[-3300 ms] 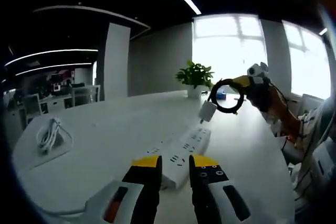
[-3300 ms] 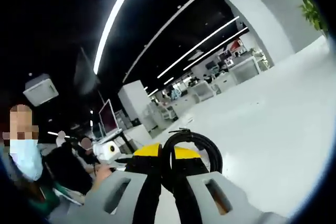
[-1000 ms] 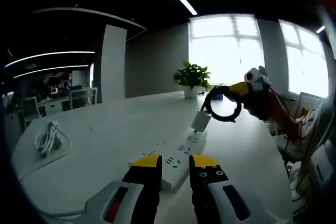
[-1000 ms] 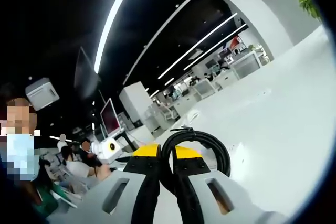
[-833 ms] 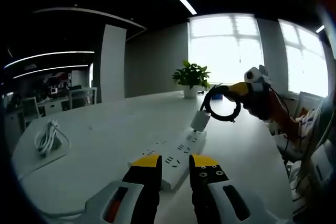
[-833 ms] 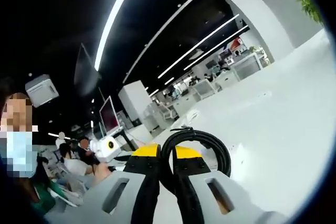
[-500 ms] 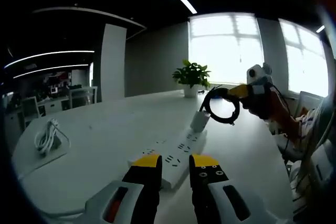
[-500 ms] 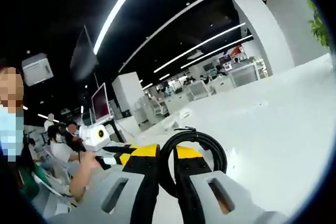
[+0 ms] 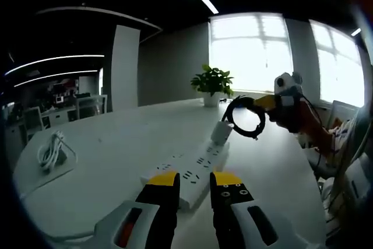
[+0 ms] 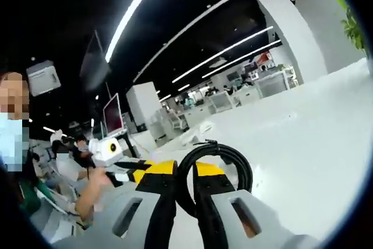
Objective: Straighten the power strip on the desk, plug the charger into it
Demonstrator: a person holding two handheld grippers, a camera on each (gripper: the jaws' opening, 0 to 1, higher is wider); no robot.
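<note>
Charger [image 9: 221, 132] lowered onto power strip [image 9: 192, 171], right gripper [image 10: 185, 186] clamping cable [image 10: 217, 158], left gripper [image 9: 194, 180] apart.

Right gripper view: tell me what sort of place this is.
Most likely an open-plan office: long strip ceiling lights, rows of desks in the background, and a big white table. A potted plant stands by large windows.

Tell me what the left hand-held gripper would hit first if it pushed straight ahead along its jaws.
Most likely the white power strip: it lies on the desk right beyond the tips of the left hand-held gripper and runs away toward the white charger. Depth is unclear, so whether the jaws would strike it or pass above is uncertain.
</note>
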